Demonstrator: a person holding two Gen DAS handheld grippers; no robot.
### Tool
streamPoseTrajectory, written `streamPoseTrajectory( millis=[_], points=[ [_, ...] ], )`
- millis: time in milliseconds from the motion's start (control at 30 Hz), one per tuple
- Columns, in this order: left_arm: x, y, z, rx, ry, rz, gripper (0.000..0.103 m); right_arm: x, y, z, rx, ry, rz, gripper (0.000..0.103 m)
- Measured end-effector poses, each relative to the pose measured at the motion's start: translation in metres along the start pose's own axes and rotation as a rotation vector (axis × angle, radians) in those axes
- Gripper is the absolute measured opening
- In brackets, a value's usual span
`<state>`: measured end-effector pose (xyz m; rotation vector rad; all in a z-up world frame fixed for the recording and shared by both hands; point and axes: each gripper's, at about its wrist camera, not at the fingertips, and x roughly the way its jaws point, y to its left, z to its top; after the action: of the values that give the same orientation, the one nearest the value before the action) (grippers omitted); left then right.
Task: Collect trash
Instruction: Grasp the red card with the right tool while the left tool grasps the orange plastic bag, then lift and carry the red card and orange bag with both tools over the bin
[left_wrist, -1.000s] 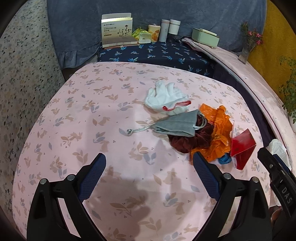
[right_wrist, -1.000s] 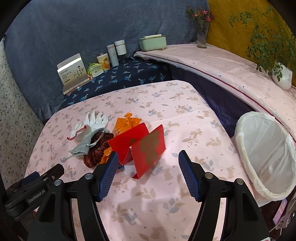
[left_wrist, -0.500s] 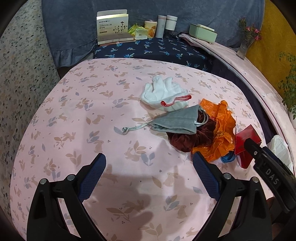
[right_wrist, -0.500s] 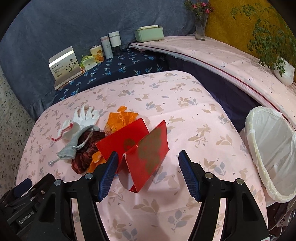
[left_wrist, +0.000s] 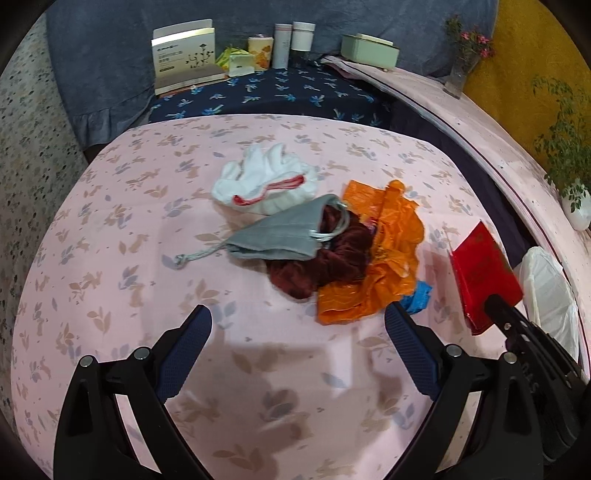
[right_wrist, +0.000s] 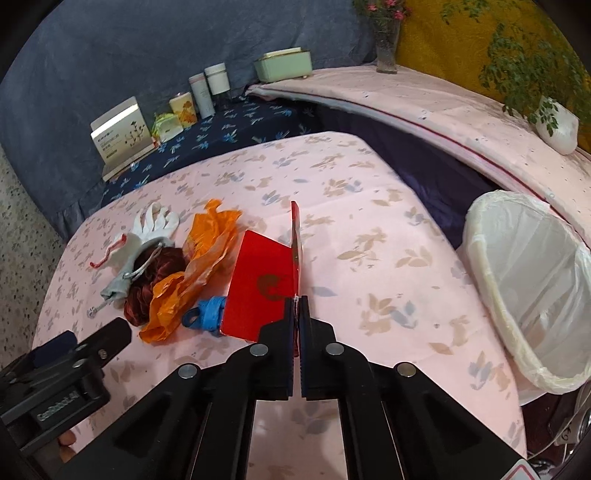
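My right gripper (right_wrist: 296, 310) is closed on the edge of a folded red card (right_wrist: 262, 284), and the card stands up on the pink floral tablecloth (right_wrist: 369, 229). My left gripper (left_wrist: 297, 321) is open and hangs over the cloth, holding nothing. Just left of the card lie a blue scrap (right_wrist: 207, 315), an orange plastic bag (left_wrist: 384, 258), a dark red cloth (left_wrist: 325, 258), a grey pouch (left_wrist: 284, 236) and a white glove (left_wrist: 266, 181), touching each other in one heap. The white-lined trash bin (right_wrist: 524, 280) stands at the right side of the table.

One glove (left_wrist: 264, 182); two cylindrical containers (left_wrist: 293, 43)
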<state>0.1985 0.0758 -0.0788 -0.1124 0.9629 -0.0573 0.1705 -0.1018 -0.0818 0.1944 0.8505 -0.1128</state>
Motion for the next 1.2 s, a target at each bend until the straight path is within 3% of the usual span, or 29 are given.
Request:
streamPoseTrajectory(
  millis=[400, 500, 600, 667, 767, 867, 1200],
  points=[
    [0.021, -0.045, 0.010, 0.039, 0.016, -0.023, 0.089, -0.017, -0.037, 0.006, 0.041, -0.021, 0.003, 0.002],
    [0.027, -0.048, 0.010, 0.035, 0.031, -0.027, 0.077, -0.016, -0.041, 0.004, 0.045, -0.015, 0.006, 0.002],
    [0.033, -0.050, 0.010, 0.026, 0.057, -0.040, 0.057, -0.016, -0.045, 0.001, 0.049, -0.009, 0.007, 0.002],
    [0.036, -0.052, 0.008, 0.029, 0.074, -0.041, 0.036, -0.016, -0.046, 0.000, 0.051, -0.007, 0.009, 0.002],
    [0.036, -0.053, 0.006, 0.033, 0.092, -0.036, 0.014, -0.019, -0.048, -0.001, 0.054, -0.010, 0.012, 0.002],
    [0.027, -0.056, 0.005, 0.039, 0.072, -0.033, 0.009, -0.023, -0.050, -0.002, 0.056, -0.018, 0.017, 0.002],
    [-0.018, -0.080, 0.007, 0.080, -0.009, -0.072, 0.008, -0.053, -0.058, 0.004, 0.068, -0.072, 0.043, 0.002]
  ],
)
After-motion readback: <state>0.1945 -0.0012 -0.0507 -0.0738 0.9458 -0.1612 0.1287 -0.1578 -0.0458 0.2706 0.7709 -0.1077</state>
